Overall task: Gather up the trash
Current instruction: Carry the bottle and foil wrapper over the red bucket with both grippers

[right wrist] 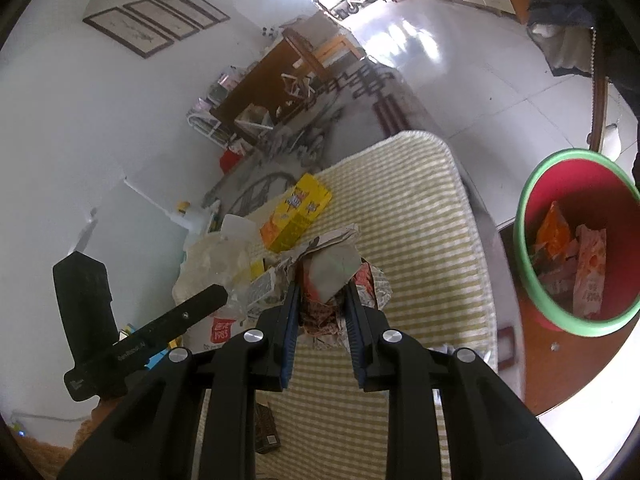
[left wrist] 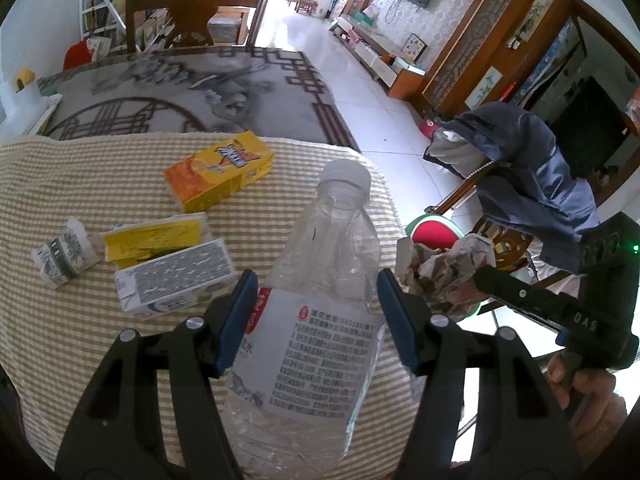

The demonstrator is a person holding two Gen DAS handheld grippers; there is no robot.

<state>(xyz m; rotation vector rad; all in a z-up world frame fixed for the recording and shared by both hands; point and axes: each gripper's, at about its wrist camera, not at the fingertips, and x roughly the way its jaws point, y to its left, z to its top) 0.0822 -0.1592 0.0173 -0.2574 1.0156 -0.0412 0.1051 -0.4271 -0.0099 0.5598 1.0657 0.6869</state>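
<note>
My left gripper (left wrist: 316,300) is shut on a clear plastic bottle (left wrist: 320,320) with a white cap, held above the striped cloth (left wrist: 80,340). My right gripper (right wrist: 322,300) is shut on a crumpled paper wad (right wrist: 332,272), which also shows in the left wrist view (left wrist: 444,268). A red bin with a green rim (right wrist: 532,280) stands to the right on the floor and holds wrappers. On the cloth lie a yellow-orange carton (left wrist: 220,170), a white and yellow carton (left wrist: 168,268) and a small folded packet (left wrist: 64,256).
A wooden chair draped with a blue jacket (left wrist: 528,184) stands right of the table. A patterned rug (left wrist: 180,92) and another chair (left wrist: 192,12) lie beyond. A small dark box (right wrist: 266,428) lies on the cloth near me.
</note>
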